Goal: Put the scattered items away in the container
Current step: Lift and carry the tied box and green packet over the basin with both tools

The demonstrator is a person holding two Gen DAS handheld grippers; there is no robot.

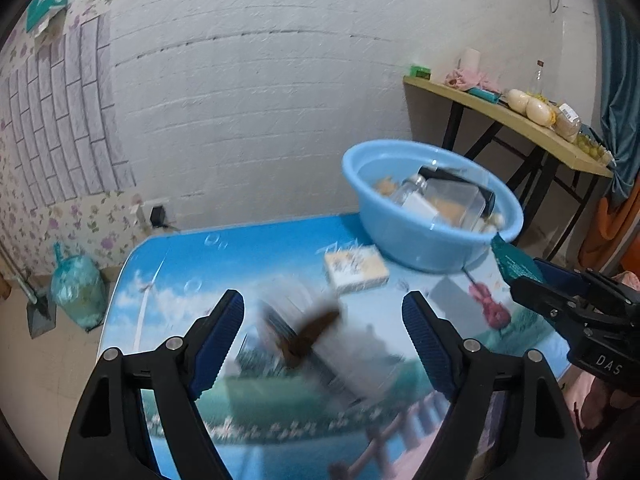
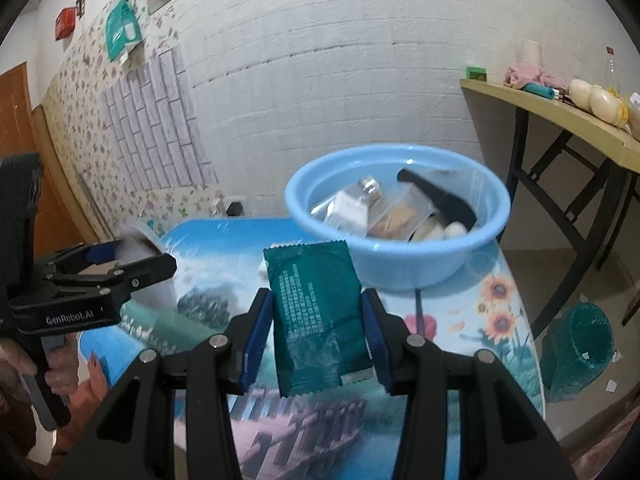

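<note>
I am holding my right tongs (image 2: pixel 318 322) level above the counter (image 2: pixel 460 320), clenched on a dark green packet (image 2: pixel 316 316) that is standing upright between the blue pads, just short of the light blue basin (image 2: pixel 400 256). My left tongs (image 1: pixel 322 320) are hovering spread wide over a blurred whitish item with a brown patch (image 1: pixel 316 336); I cannot tell whether it is touching the counter. A pale rectangular pack (image 1: pixel 356 268) is lying just beside the basin, which is already holding a bottle (image 2: pixel 354 204), clear bags and a black object (image 2: pixel 440 196).
</note>
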